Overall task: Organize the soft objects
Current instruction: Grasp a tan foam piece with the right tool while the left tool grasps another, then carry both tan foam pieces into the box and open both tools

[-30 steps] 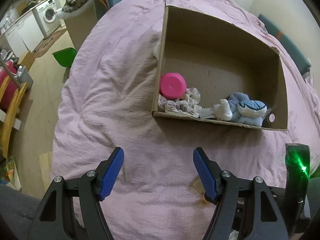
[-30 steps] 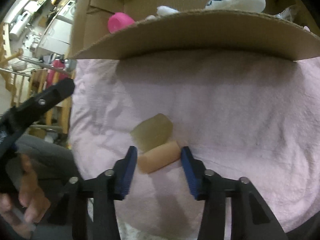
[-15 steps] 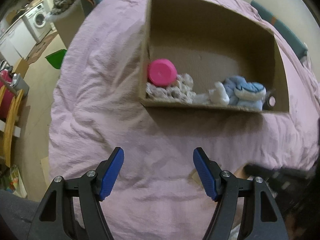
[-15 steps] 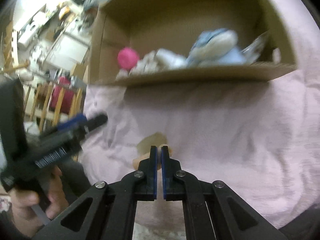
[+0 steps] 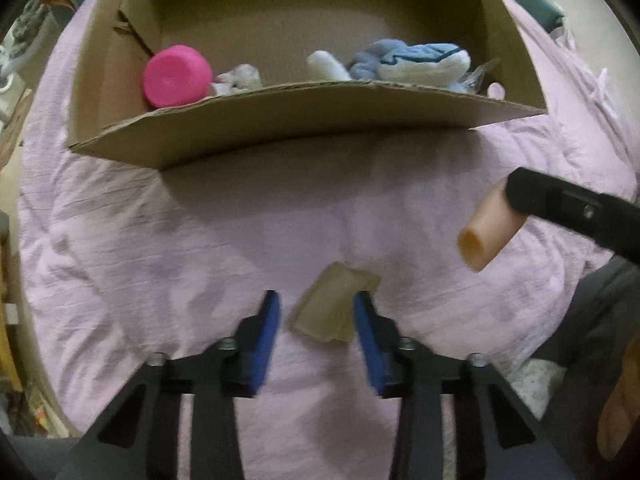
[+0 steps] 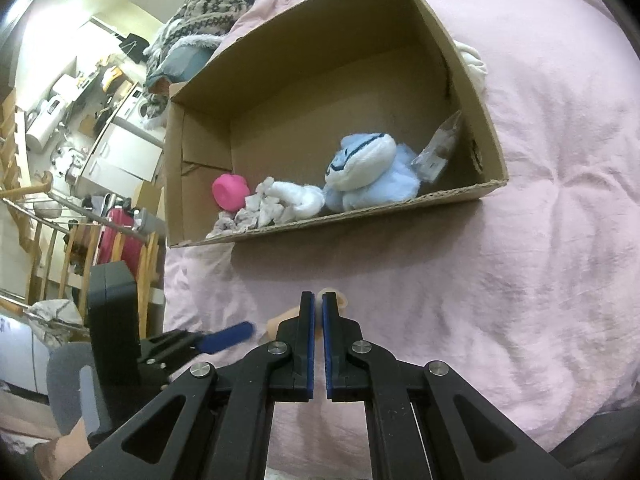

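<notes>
Cardboard box (image 6: 476, 92) on your pink duvet (image 6: 540, 240) holds, left to right, a pink ball (image 6: 231, 192), a crumpled white cloth (image 6: 280, 200) and a blue plush (image 6: 372, 172). Your left gripper (image 5: 316, 312), jaws wide, now straddles the tan pad (image 5: 334, 308). Your right gripper (image 6: 319, 304) has pinched the peach roll (image 5: 486, 232) and lifted it off the duvet.

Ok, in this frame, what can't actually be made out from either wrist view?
- Left wrist view: how far the right gripper closes on the peach foam tube; its near finger covers the grip.
- Right wrist view: the tube is mostly behind the shut fingers.
- Right wrist view: the beige pad between the left gripper fingers is out of sight.
- Crinkled clear item in the cardboard box: unidentifiable.
</notes>
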`<state>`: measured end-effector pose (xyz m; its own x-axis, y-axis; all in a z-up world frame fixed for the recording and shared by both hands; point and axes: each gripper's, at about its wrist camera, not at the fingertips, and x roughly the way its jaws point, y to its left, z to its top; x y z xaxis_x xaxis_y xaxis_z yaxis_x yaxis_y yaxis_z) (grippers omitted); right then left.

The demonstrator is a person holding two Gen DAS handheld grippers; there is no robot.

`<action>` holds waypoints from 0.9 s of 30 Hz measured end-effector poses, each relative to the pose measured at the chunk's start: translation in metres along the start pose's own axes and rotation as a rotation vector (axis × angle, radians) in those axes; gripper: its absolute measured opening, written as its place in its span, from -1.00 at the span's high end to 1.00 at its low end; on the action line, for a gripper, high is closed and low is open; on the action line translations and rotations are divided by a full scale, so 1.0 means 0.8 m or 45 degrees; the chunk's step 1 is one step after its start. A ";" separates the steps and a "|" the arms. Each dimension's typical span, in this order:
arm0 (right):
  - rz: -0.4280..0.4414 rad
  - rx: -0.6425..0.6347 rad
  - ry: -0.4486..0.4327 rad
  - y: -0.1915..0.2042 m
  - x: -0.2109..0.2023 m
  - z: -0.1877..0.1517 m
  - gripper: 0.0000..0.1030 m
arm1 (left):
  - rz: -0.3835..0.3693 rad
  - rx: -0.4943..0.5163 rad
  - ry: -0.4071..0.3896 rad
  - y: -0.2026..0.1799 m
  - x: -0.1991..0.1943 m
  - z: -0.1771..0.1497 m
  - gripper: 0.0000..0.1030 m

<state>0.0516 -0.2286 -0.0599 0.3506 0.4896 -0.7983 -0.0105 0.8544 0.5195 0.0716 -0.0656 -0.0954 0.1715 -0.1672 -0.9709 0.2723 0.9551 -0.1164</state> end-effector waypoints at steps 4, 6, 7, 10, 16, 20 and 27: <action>0.006 0.002 0.003 -0.002 -0.002 -0.001 0.89 | -0.053 0.014 0.034 0.001 0.004 0.000 0.85; 0.005 0.000 0.000 -0.001 -0.001 -0.001 0.89 | -0.107 0.000 0.013 0.003 -0.003 0.000 0.88; 0.008 0.000 0.001 -0.001 -0.001 -0.001 0.89 | -0.121 -0.001 -0.007 0.002 -0.008 -0.001 0.88; 0.010 -0.002 0.000 -0.001 -0.001 -0.002 0.89 | -0.131 -0.021 -0.053 0.011 -0.026 -0.006 0.88; 0.048 0.013 -0.031 -0.003 -0.009 -0.003 0.89 | -0.121 -0.150 -0.196 0.039 -0.068 -0.021 0.88; 0.102 -0.013 -0.105 0.005 -0.028 -0.002 0.89 | -0.091 -0.227 -0.344 0.061 -0.107 -0.028 0.88; 0.144 -0.070 -0.218 0.021 -0.062 0.008 0.89 | -0.048 -0.237 -0.529 0.061 -0.160 -0.010 0.88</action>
<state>0.0399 -0.2395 -0.0099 0.4984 0.5504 -0.6698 -0.1082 0.8061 0.5819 0.0551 0.0045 0.0215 0.5404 -0.2500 -0.8034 0.1169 0.9679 -0.2225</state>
